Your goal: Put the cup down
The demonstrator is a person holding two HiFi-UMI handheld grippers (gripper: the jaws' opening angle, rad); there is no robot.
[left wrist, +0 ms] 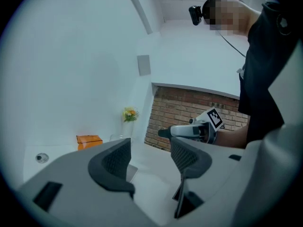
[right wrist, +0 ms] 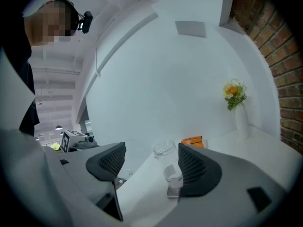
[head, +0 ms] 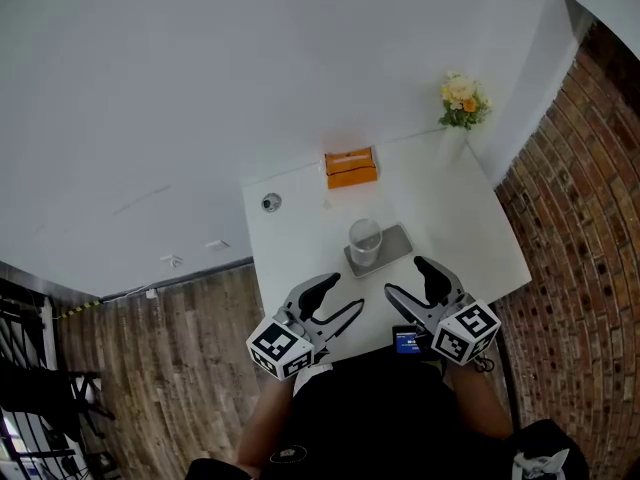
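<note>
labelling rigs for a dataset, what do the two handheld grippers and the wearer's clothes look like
The left gripper and right gripper match: light grey bodies, two curved black jaws with mesh-textured inner faces, and a white cube bearing black square markers at the rear. The person wears a black top.

The clear glossy round cup (head: 365, 240) sits on a matt grey square coaster (head: 398, 241) on the smooth white table (head: 296, 233). The left gripper (head: 344, 293) and right gripper (head: 405, 276) are matt grey plastic with black cross-ribbed pads (left wrist: 114, 159). The red brick wall (head: 590, 148) looks rough.
</note>
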